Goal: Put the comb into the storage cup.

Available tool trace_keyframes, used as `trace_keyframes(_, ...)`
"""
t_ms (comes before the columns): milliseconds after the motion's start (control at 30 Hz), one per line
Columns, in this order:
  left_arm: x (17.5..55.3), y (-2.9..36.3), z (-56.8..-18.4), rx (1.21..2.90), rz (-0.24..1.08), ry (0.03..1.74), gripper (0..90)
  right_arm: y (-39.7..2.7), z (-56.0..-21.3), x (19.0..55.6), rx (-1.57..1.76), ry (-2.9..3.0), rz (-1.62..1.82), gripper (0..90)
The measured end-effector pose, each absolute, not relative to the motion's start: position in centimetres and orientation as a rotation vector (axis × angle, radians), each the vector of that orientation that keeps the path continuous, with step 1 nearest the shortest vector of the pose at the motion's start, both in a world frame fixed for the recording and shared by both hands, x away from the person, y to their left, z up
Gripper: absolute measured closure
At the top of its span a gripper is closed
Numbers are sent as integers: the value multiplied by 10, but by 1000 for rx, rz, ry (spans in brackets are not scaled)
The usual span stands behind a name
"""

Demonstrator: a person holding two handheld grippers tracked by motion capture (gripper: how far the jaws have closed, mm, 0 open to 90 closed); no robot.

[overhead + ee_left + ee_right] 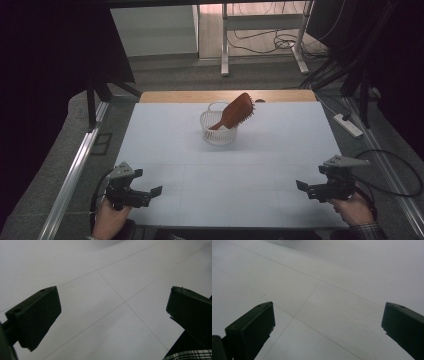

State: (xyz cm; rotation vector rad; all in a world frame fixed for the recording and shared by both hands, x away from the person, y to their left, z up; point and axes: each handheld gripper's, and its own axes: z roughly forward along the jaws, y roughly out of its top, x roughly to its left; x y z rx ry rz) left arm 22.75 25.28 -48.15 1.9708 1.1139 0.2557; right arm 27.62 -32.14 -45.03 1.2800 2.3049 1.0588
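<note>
- Two grippers rest low over the near edge of your white desk: left gripper, right gripper, both with jaws spread and empty.
- The brown hairbrush leans handle-down in the clear basket, far centre.

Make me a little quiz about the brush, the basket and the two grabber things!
1. True or false: the hairbrush lies flat on the table.
2. What holds the hairbrush: A) white basket B) left gripper C) right gripper?
3. Fill in: both grippers' jaws are ____.

Key: 1 false, it leans handle-down in the basket; 2 A; 3 open.
</note>
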Motion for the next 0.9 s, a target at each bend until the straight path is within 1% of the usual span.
trace_keyframes(900,227,252,-481,1974,259,1115,0,-342,-453,260,1339,2245,1008,0)
